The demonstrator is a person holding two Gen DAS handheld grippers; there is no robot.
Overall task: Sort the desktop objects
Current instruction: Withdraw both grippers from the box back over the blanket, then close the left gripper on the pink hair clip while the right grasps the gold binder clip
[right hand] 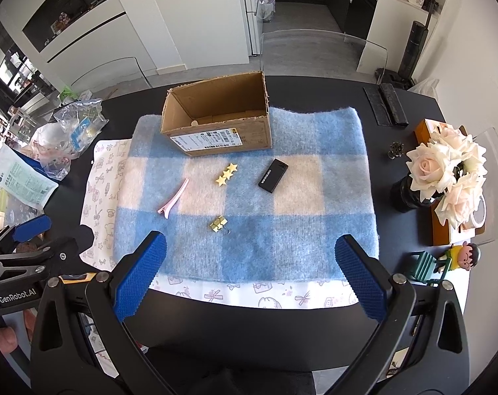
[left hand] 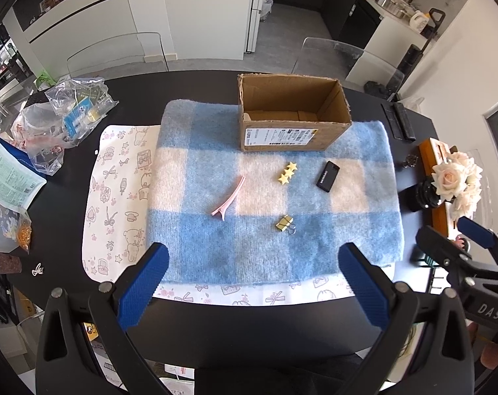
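On a blue and white checked cloth (left hand: 216,256) (right hand: 298,230) lie a pink hair clip (left hand: 228,199) (right hand: 174,199), a yellow three-star clip (left hand: 287,173) (right hand: 226,173), a gold binder clip (left hand: 284,223) (right hand: 218,224) and a small black device (left hand: 327,180) (right hand: 273,175). An open cardboard box (left hand: 291,131) (right hand: 222,138) stands at the cloth's far edge. My left gripper (left hand: 254,260) is open and empty above the cloth's near edge. My right gripper (right hand: 250,251) is open and empty, beside it; it also shows in the left wrist view (left hand: 446,233).
Plastic bags and packets (left hand: 61,121) (right hand: 68,131) lie on the black table's left. A vase of pale roses (left hand: 456,177) (right hand: 446,168), an orange box (right hand: 428,128), a small figurine on a green chair (right hand: 446,260) and black remotes (left hand: 399,121) (right hand: 385,105) are at the right.
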